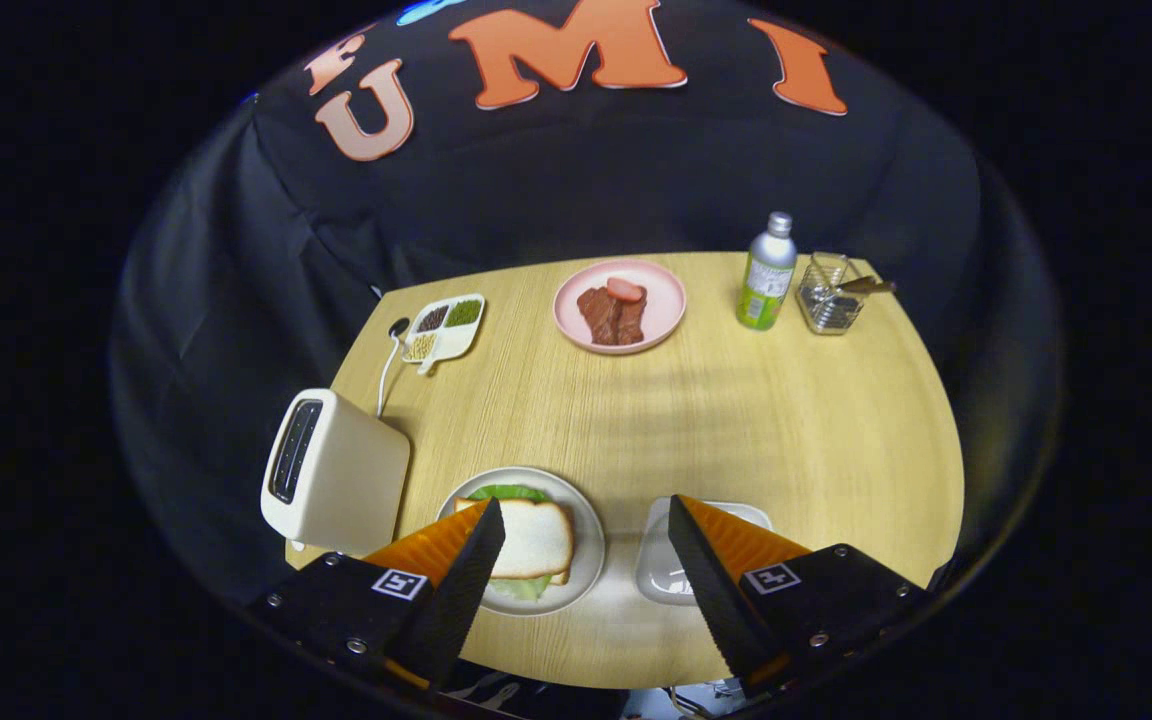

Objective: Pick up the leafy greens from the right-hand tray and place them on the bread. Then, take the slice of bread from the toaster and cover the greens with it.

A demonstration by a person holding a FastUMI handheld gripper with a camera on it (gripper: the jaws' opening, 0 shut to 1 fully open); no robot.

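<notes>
Since the top slice of bread point(533, 537) already lies over the leafy greens point(508, 493) on the grey plate point(588, 520), we judge the task all but finished, with only the pulling away left. Going from big to small, we see first the round wooden table point(736, 420) against the black cloth wall, evenly lit, with some shadow bands across the middle. At its near left stands the cream toaster point(334, 472), its slot looking empty from here, its cord point(386, 375) running to the far left. We hold the gripper point(586, 530) raised above the near edge, its fingers spread wide and holding nothing; the sandwich sits just ahead of the left finger, partly behind its tip. The clear right-hand tray point(658, 560), near right, peeks between the fingers and seems empty of greens. Far across we find a pink plate point(666, 300) with meat point(614, 312), a small divided dish point(444, 327) of grains to the far left, a green bottle point(766, 275) and a wire holder point(829, 297) at the far right.
</notes>
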